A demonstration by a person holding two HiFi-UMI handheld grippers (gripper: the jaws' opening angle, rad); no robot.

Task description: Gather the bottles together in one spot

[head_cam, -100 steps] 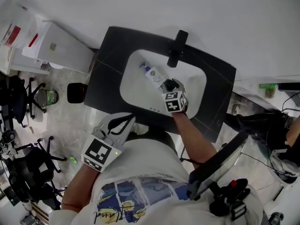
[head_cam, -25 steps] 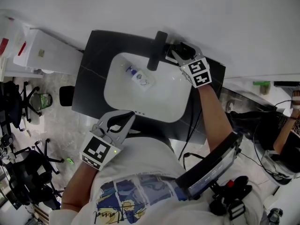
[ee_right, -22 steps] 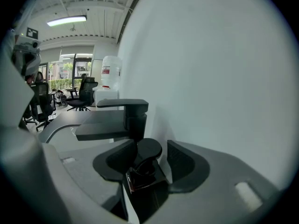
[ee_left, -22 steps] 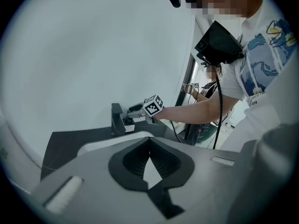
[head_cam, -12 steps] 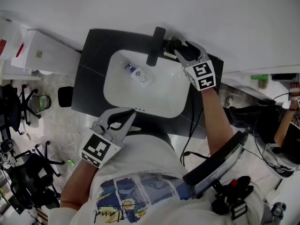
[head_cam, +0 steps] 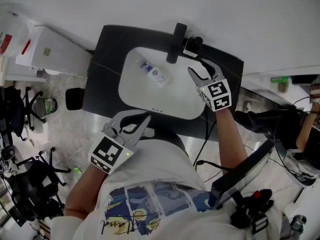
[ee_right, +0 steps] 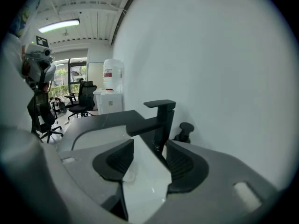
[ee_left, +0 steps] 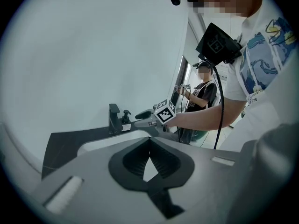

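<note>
A white bottle with a blue cap (head_cam: 154, 73) lies on its side in the white basin (head_cam: 165, 101). A black pump bottle (head_cam: 194, 44) (ee_right: 185, 131) (ee_left: 125, 117) stands upright on the black counter (head_cam: 106, 74), just right of the black faucet (head_cam: 176, 43) (ee_right: 161, 119). My right gripper (head_cam: 200, 74) (ee_right: 149, 160) hovers over the basin's right side, open and empty, a short way back from the pump bottle. My left gripper (head_cam: 131, 126) (ee_left: 149, 141) is shut on nothing, held close to the person's body at the counter's front edge.
A white cabinet (head_cam: 57, 49) and a water dispenser (ee_right: 112, 91) stand left of the counter. Office chairs (head_cam: 20, 104) are on the floor beyond it. Another person (ee_left: 202, 90) stands off to the right. A plain wall rises right behind the faucet.
My right gripper has let go of the black pump bottle beside the faucet and drawn back over the basin's right side. The left gripper has barely moved.
</note>
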